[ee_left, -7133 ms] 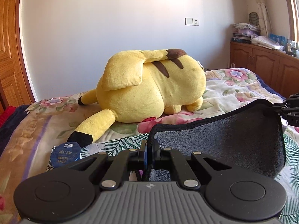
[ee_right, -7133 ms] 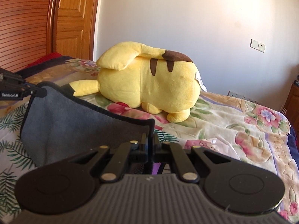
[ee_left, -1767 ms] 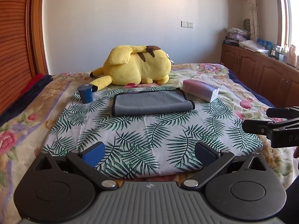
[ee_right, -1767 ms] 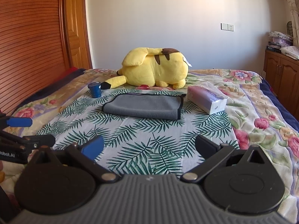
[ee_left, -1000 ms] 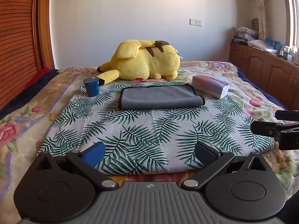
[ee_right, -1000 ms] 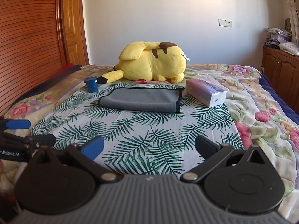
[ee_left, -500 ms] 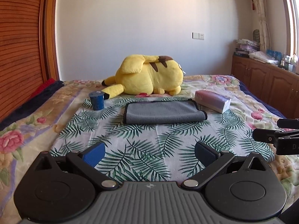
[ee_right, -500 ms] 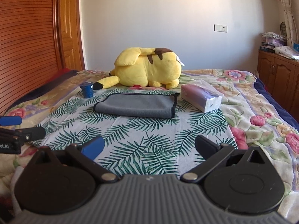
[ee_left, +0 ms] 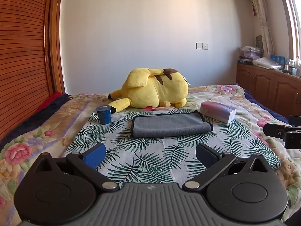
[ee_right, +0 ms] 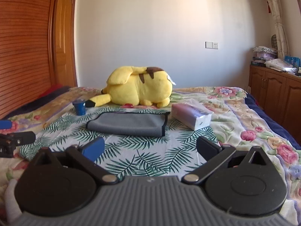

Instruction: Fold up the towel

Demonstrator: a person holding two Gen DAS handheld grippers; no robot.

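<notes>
A grey towel with dark trim [ee_left: 170, 125] lies folded flat on the palm-leaf cloth [ee_left: 150, 156] on the bed; it also shows in the right wrist view [ee_right: 129, 124]. My left gripper [ee_left: 150, 153] is open and empty, held back from the towel over the near part of the cloth. My right gripper [ee_right: 149, 148] is open and empty, also well short of the towel. The right gripper shows at the right edge of the left wrist view [ee_left: 282, 133], and the left gripper at the left edge of the right wrist view [ee_right: 13, 139].
A yellow plush toy [ee_left: 154, 90] lies behind the towel. A blue cup [ee_left: 103, 114] stands to its left and a tissue pack [ee_left: 218, 112] to its right. A wooden wardrobe [ee_left: 22, 56] is at left, wooden cabinets [ee_left: 269, 86] at right.
Both grippers let go of the towel earlier and drew back from it. Over the last second both cameras have tilted up a little; the towel has not moved.
</notes>
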